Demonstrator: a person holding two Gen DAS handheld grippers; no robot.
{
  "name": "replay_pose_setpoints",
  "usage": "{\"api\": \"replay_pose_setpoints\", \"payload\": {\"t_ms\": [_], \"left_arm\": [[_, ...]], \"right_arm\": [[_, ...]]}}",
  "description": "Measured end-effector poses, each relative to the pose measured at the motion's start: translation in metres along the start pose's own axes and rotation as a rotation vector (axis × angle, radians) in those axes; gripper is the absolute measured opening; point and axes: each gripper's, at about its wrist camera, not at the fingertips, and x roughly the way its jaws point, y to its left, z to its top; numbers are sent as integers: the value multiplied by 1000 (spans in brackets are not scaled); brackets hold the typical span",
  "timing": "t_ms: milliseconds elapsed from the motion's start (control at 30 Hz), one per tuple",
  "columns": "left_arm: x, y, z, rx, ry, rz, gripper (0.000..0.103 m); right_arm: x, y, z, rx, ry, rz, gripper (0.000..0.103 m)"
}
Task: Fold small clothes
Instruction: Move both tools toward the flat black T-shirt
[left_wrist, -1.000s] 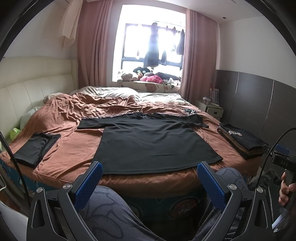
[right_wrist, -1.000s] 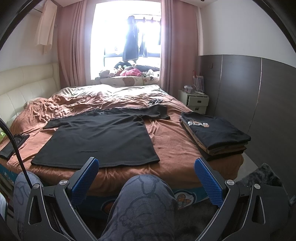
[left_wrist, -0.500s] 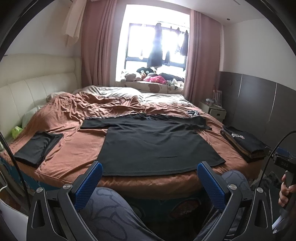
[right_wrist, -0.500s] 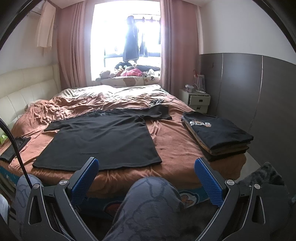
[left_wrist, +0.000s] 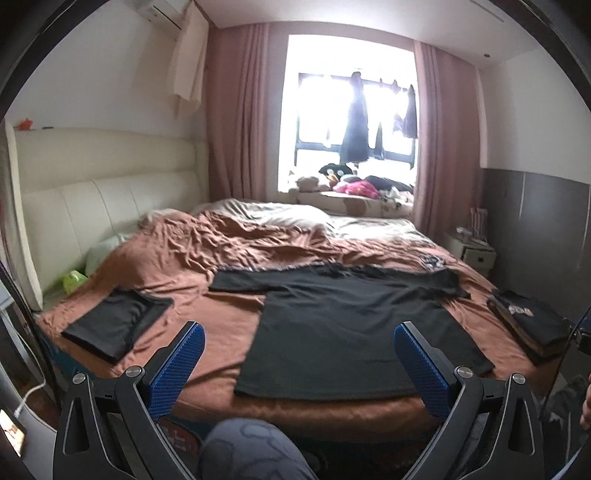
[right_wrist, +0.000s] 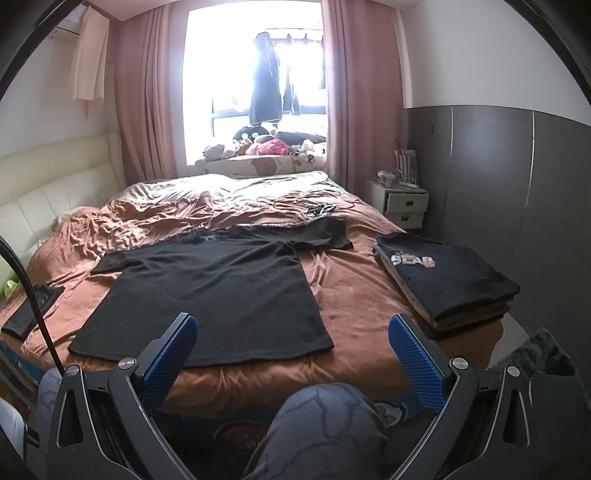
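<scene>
A black T-shirt (left_wrist: 351, 328) lies spread flat on the brown bedsheet (left_wrist: 221, 317), hem toward me; it also shows in the right wrist view (right_wrist: 218, 291). My left gripper (left_wrist: 299, 354) is open and empty, held in front of the bed's near edge, short of the shirt's hem. My right gripper (right_wrist: 291, 347) is open and empty, also short of the hem, toward the shirt's right corner. A folded black garment (left_wrist: 114, 325) lies at the bed's left. A stack of folded clothes (right_wrist: 447, 280) lies at the bed's right.
A cream headboard (left_wrist: 92, 199) runs along the left. A white nightstand (right_wrist: 400, 203) stands by the grey wall panel on the right. Soft toys (right_wrist: 258, 146) sit on the window sill. The person's knee (right_wrist: 325, 432) is below the grippers.
Both grippers have risen and moved closer to the bed, so the shirt sits lower and larger in view. Both stay open and empty.
</scene>
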Motion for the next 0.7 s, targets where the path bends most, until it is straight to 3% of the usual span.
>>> {"api": "replay_pose_setpoints", "payload": {"t_ms": [300, 700], "left_arm": [[34, 35, 19, -56, 14, 67, 103], [91, 64, 38, -67, 72, 59, 103]], "right_arm": [[37, 13, 16, -9, 27, 19, 103], [103, 32, 52, -27, 60, 39, 103]]}}
